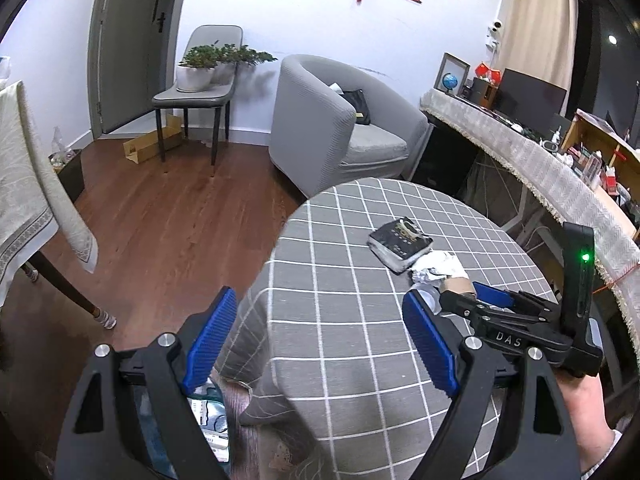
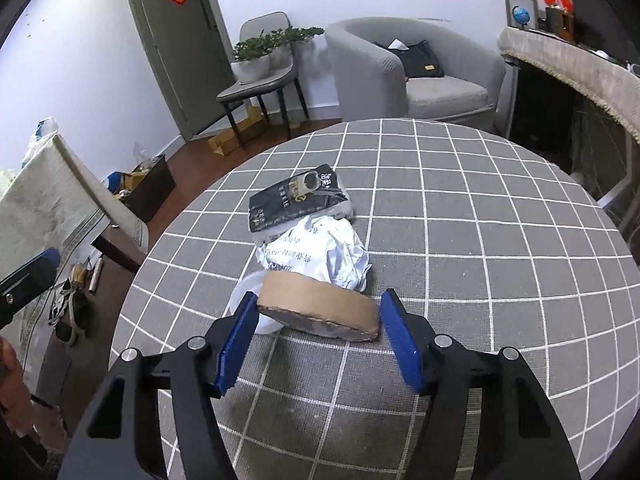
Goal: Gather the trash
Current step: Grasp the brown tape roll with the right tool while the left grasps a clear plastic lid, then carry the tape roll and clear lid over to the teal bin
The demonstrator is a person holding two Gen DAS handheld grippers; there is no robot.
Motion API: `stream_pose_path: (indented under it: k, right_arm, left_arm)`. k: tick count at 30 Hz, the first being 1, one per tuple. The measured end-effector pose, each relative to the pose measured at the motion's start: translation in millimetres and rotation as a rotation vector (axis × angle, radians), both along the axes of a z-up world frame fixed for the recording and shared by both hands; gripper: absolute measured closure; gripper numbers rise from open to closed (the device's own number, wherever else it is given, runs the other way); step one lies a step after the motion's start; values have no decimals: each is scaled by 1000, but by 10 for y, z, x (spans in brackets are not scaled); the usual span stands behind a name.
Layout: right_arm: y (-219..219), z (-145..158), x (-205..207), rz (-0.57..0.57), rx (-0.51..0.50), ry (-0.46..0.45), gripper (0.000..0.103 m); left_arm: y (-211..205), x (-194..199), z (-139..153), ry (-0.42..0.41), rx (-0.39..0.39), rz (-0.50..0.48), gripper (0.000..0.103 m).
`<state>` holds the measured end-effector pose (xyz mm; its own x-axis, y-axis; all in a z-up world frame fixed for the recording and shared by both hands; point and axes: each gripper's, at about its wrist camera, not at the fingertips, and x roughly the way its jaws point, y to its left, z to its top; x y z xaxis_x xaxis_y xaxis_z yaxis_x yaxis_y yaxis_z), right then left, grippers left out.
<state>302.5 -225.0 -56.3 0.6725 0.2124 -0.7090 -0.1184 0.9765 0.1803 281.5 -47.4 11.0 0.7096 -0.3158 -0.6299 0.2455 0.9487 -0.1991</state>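
Right gripper: we see the right gripper [image 2: 318,334] with its jaws around the flattened cardboard roll [image 2: 320,310]; the left pad touches one end, the right pad sits just beside the other, so we cannot tell if it is pinched yet.
Left gripper: our left gripper [image 1: 320,350] is spread wide with nothing between its jaws, hovering at the near edge of the round table [image 2: 500,240].
Trash on the table: all near the middle, lying close together.
Count: we count one cardboard roll, one crumpled white wrapper [image 2: 320,252], one black packet [image 2: 298,200], one white lid-like piece [image 2: 250,296] under the roll.
Done: we judge nothing visibly cleared yet.
Left: we judge all four pieces remain, the roll first.
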Motion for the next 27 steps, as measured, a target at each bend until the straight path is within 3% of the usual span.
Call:
stream_pose_path:
  k: [8,27]
  right_arm:
    - [-104,57,-59,18,-8,-17,40]
    - [-696,143,-253,-4,79,-59,42]
  left_arm:
    - [-269,97,-138,20,13,-32,17]
    - [-1121,207,-544,82,109,-187,35]
